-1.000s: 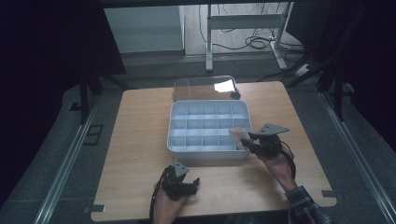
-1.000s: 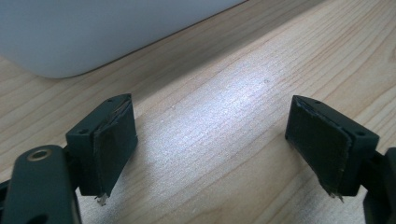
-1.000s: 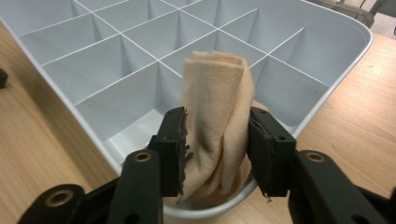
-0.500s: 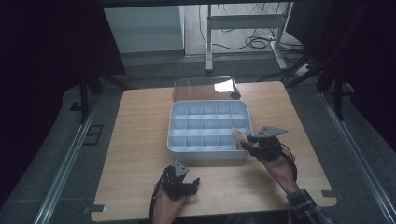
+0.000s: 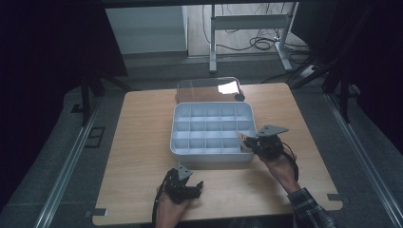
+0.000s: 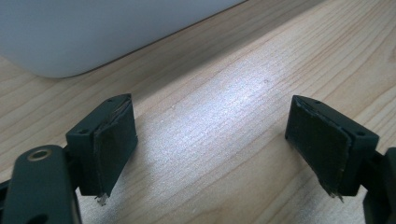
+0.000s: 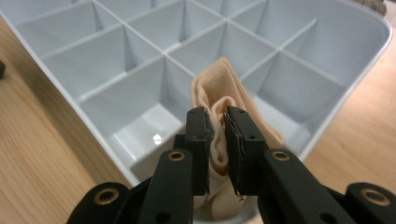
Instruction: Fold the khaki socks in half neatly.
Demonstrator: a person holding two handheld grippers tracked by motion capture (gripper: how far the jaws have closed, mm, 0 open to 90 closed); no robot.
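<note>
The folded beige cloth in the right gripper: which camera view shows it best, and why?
The right gripper view: the cloth sits close up, pinched by the right gripper over the tray. The high view gives a tiny speck.

High view above the person's table edge, looking forward and down, far off, left gripper view close to the wooden table [image 6: 224, 140], right gripper view close over the divided tray [image 7: 154, 60], tray [image 5: 209, 156] shared
</note>
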